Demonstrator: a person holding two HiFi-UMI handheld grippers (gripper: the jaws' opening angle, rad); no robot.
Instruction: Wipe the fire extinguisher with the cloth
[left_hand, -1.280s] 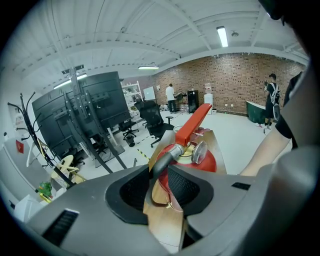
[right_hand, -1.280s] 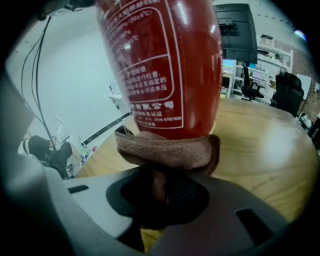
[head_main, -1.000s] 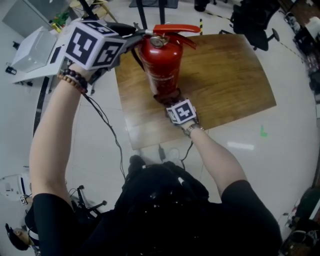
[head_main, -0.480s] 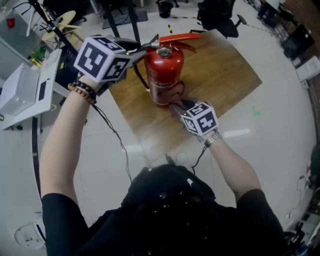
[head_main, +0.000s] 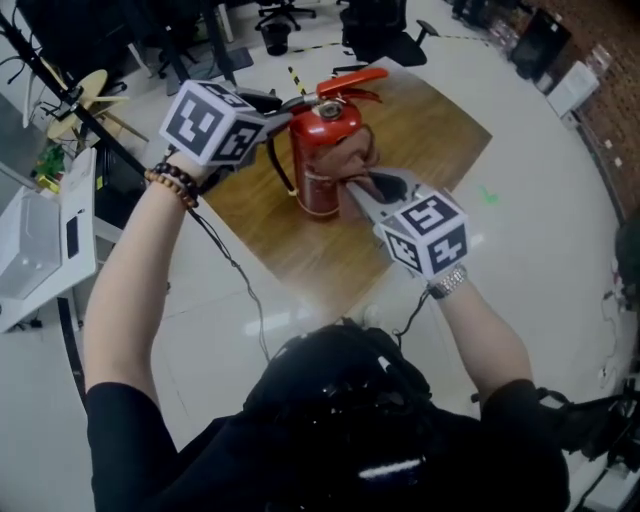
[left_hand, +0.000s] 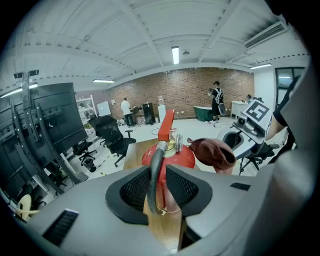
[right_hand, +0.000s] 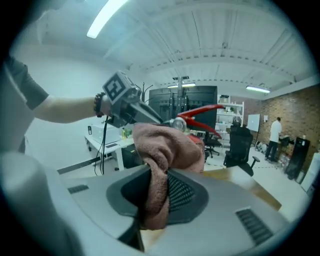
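You have the fire extinguisher (head_main: 318, 188) standing upright on the wooden table (head_main: 425, 120), toward the table's near-left part, and your two tools share the work: one steadies, the other wipes. Your left gripper (head_main: 290, 103) comes in from the left at the top of the cylinder, just under the red lever (head_main: 350, 80). In the left gripper view its fingers (left_hand: 134, 187) have just been closing, and the black hose (left_hand: 154, 175) runs straight down between them. The pads look to be bearing on it from both sides at a fairly narrow gap. Holding there makes sense: the hose is fixed at the valve, so a grip on it near the head braces the tall, tippable cylinder against the sideways push of wiping and keeps the hose off the painted body. Your right gripper (head_main: 358, 183) has its fingers (right_hand: 184, 192) clamped nearly together on a fold of the brownish-pink cloth (right_hand: 167, 145), with the bulk of the fabric bunched out ahead of the tips. That leaves soft cloth rather than hard plastic against the paint. From the head view the wad (head_main: 350, 152) sits against the upper right side of the cylinder, close below the valve and opposite your left tool, so the two pressures roughly oppose each other. I judge the wiping is under way on that side. The far face, hidden from you, would need the can turned or your arm brought round.
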